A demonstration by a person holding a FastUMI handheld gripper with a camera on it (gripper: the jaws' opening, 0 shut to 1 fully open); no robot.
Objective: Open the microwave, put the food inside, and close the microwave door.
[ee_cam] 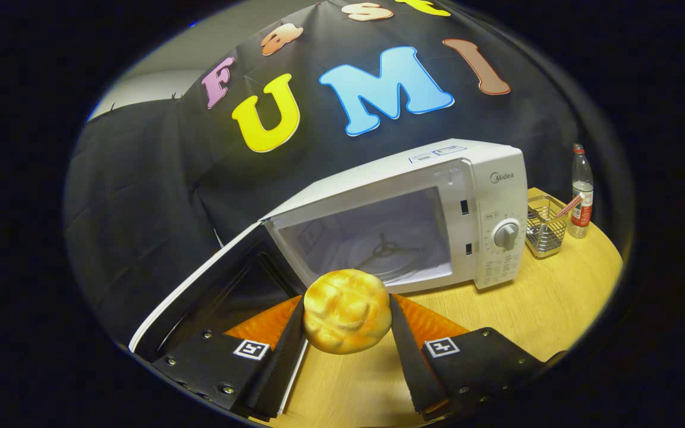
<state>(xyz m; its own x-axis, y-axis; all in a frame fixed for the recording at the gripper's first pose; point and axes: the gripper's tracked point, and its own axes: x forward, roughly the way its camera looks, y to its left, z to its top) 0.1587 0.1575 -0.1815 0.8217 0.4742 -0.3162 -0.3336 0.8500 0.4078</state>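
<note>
Wooden tabletop [515, 321] lies under everything. Nearest, the gripper [347, 315] is clenched on a golden bun [346, 311], both fingers pressing its sides. Just beyond, at twelve o'clock, the white microwave [414, 208] stands with its door [211, 291] swung open toward ten o'clock, turntable bare. Farther off at two o'clock sit a wire basket [544, 229] and what looks like a bottle [581, 190].

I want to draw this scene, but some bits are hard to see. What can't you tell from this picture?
All in the gripper view:
- Bun, held between the fingers of the tool: its underside faces away.
- Microwave: markings around the dial are too small to read.
- Open door: its lower end is hidden behind a finger.
- Wire basket: contents are too small to identify.
- Bottle: contents unclear.
</note>
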